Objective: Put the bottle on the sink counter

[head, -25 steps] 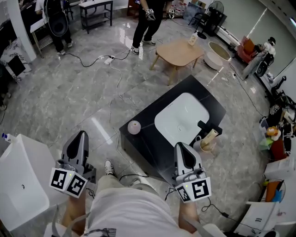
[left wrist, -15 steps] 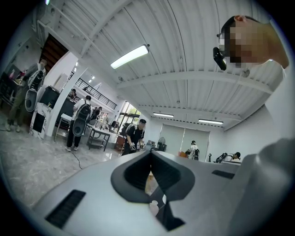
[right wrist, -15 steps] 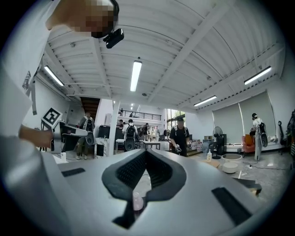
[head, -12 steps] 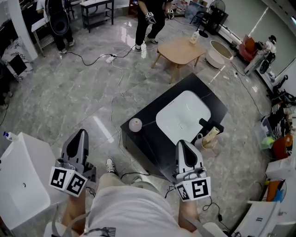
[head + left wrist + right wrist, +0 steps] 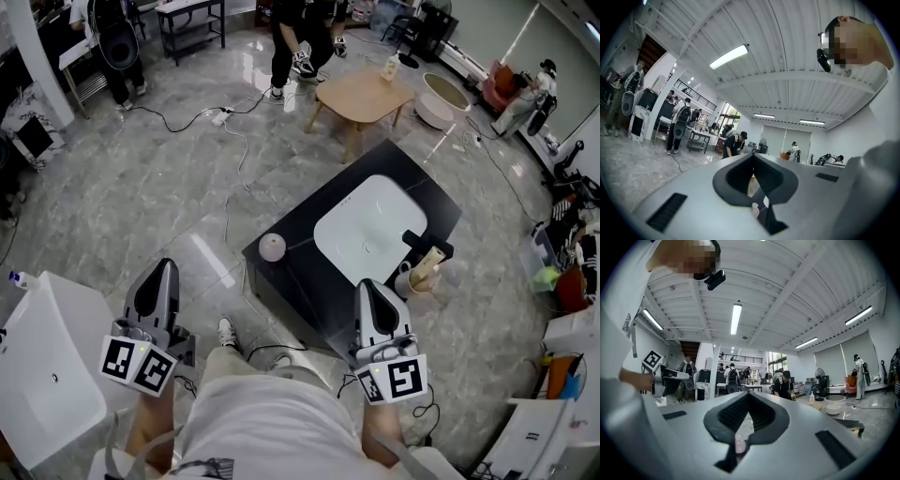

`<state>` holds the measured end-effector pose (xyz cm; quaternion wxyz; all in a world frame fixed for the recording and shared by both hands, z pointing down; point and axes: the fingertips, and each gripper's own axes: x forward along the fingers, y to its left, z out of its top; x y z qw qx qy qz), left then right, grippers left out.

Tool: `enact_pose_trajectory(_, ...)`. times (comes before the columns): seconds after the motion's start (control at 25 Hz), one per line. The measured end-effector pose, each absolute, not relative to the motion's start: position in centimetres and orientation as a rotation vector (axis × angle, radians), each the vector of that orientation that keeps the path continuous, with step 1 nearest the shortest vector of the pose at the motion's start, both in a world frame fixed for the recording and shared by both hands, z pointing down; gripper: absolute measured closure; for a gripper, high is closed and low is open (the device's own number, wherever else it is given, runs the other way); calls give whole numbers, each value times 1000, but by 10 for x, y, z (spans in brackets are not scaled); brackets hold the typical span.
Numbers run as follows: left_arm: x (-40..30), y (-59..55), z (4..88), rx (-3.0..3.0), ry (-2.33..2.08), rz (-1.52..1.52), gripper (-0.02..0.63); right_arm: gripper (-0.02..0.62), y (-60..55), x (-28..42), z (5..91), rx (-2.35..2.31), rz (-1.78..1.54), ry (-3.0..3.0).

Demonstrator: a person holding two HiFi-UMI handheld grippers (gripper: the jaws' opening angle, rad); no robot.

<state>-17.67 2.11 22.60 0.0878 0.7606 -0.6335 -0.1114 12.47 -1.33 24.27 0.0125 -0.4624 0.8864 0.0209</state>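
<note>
One glossy black counter (image 5: 292,277) — rounded white basin (image 5: 368,231), marbled floor (image 5: 141,187)

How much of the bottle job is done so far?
Nothing looks done: the bottle stands on the far wooden table, not on the black sink counter. In hand: nothing; the left gripper and right gripper are both shut and empty. Left: fetch the bottle, carry it over, set it beside the white basin.

Room was bright, lit by ceiling tubes (image 5: 729,56). Glare lay on marble floor (image 5: 202,258). Gripper views were fisheye-bent, corners black, near parts soft.
</note>
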Motion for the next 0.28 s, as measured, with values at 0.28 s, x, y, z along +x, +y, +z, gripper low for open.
enact_pose_trajectory(0.28, -159, 28, 226, 2279, -1870, -324, 592, 584, -6, 143, 242, -1459, 68, 2747)
